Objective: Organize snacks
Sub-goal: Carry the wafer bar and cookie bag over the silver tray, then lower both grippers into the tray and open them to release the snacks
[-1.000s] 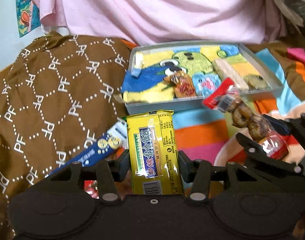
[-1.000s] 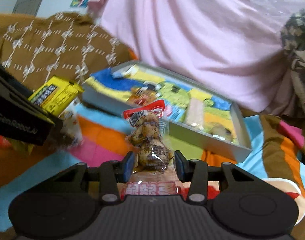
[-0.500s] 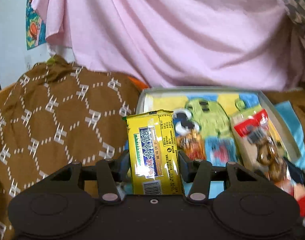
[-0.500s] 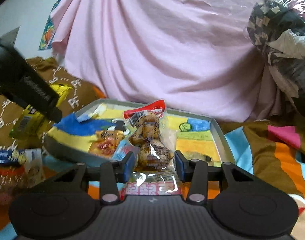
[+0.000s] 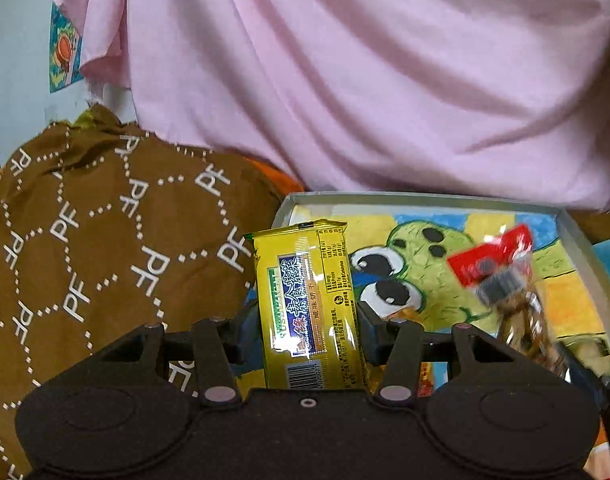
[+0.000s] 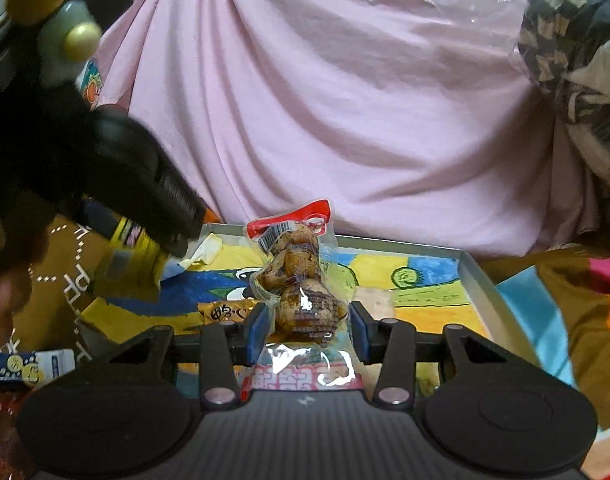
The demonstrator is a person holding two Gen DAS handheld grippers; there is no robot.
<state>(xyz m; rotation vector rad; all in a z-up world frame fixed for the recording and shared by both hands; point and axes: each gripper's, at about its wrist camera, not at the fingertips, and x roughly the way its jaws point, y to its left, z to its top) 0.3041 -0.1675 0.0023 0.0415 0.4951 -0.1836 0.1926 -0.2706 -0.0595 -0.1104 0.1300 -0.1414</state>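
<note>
Our left gripper (image 5: 308,330) clamps an upright yellow foil snack pack (image 5: 307,304), our right gripper (image 6: 308,328) clamps a clear red-topped pouch of brown snacks (image 6: 299,280), both near the grey cartoon-lined tray (image 6: 479,280).

Yellow packet (image 5: 309,308), brown lettered cloth (image 5: 105,240), pink drape (image 5: 365,80).

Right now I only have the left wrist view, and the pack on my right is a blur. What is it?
Observer: A clear red-topped pack of brown lumps, clamped in the right tongs, tray behind it.
Operator: Anything outside the tray?
Observer: A blue-and-white packet lies off its near left corner.
Operator: Where's my yellow packet?
Observer: Held by the left tongs at the tray's far left corner.
</note>
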